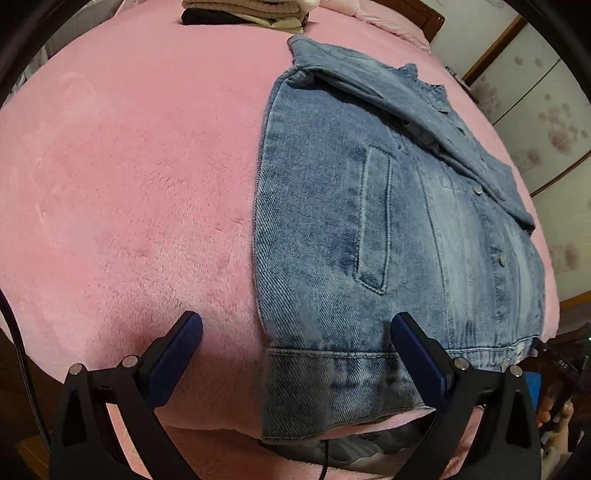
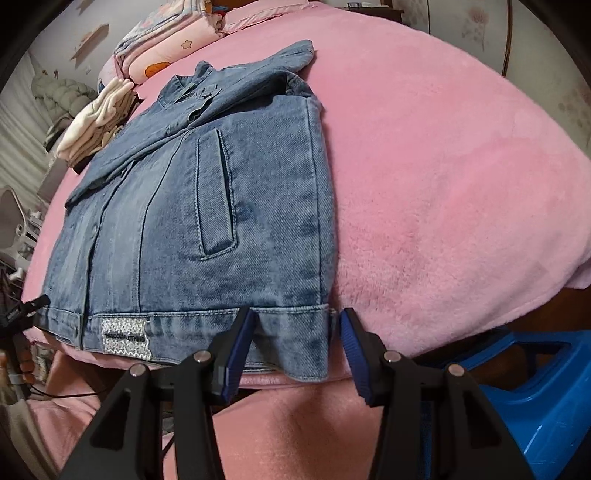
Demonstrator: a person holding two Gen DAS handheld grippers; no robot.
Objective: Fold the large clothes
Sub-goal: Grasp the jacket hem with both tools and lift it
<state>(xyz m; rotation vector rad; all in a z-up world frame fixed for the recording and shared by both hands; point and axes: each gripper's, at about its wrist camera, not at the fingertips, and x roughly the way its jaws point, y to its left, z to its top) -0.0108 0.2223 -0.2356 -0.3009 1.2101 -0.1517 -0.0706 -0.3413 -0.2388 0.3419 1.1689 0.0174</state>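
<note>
A blue denim jacket (image 1: 388, 221) lies flat, front up, on a pink fleece bed cover (image 1: 129, 184), with both sleeves folded in across the chest. My left gripper (image 1: 295, 332) is open and straddles the jacket's left hem corner at the bed's near edge. In the right wrist view the jacket (image 2: 207, 206) shows again, with a white label on its hem. My right gripper (image 2: 297, 325) is open and straddles the right hem corner, holding nothing. The left gripper shows faintly at the hem's far left (image 2: 26, 314).
Folded clothes (image 1: 243, 13) are stacked at the far end of the bed. A pile of white garments (image 2: 99, 118) and patterned bedding (image 2: 166, 40) lie beside the jacket's collar. A blue plastic stool (image 2: 543, 391) stands by the bed. Cabinets (image 1: 546, 122) line the wall.
</note>
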